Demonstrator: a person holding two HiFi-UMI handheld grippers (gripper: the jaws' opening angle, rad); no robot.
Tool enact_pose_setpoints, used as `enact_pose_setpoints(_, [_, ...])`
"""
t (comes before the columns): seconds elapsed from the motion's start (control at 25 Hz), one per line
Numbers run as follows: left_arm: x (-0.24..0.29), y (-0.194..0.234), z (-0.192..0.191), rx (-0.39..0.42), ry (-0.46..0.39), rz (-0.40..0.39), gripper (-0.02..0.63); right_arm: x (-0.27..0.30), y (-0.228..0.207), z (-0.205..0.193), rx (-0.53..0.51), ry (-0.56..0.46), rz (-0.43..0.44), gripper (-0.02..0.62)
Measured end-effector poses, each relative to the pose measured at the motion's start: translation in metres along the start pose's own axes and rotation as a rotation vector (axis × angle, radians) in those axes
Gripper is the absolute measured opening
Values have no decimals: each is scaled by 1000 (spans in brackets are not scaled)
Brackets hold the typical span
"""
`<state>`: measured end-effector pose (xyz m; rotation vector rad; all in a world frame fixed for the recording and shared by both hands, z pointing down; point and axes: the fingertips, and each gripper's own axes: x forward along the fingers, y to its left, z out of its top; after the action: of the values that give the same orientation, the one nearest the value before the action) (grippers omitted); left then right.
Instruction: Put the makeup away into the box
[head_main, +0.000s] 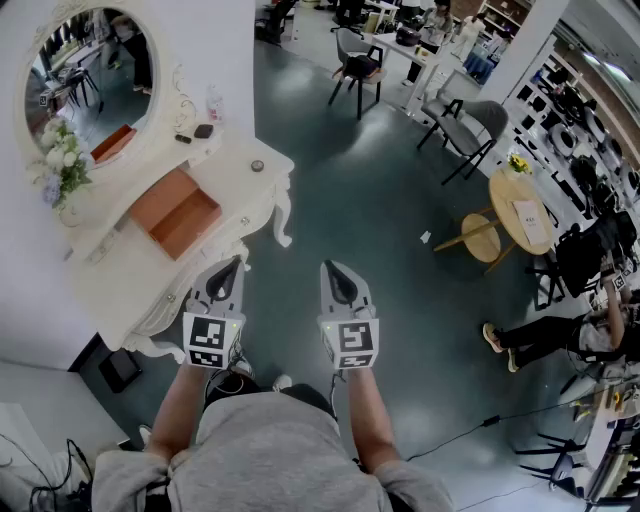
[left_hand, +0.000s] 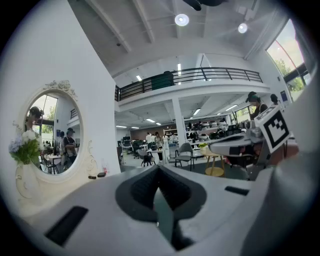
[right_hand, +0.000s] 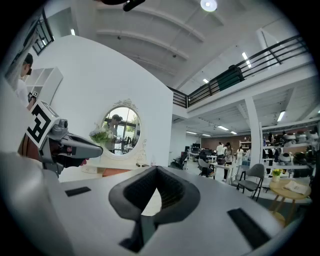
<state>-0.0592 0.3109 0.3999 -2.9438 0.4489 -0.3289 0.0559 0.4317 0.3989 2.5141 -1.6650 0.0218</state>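
Bare forearms (head_main: 362, 410) reach forward from a grey top, each hand holding tongs out over a dark green floor (head_main: 400, 230). Left tongs (head_main: 235, 262) and right tongs (head_main: 332, 266) are both closed and empty, side by side, touching nothing. To the person's left stands a white dressing surface (head_main: 255, 195) with an oval mirror (head_main: 90, 75). An open orange box (head_main: 185, 215) lies on it, seemingly empty. A few small makeup pieces (head_main: 203, 130) sit near the foot of the mirror, apart from the box; too small to identify.

Judging from this, the task has not started: nothing is picked up. Next, the person would need to turn towards the surface, open one pair of tongs, and close them gently on a single small piece.
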Motion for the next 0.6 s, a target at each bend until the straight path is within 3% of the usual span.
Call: enact_pose_setpoints(0.6, [27,-5,-4,-10,7,-10,0,13,-12,-11,3,28,17,12])
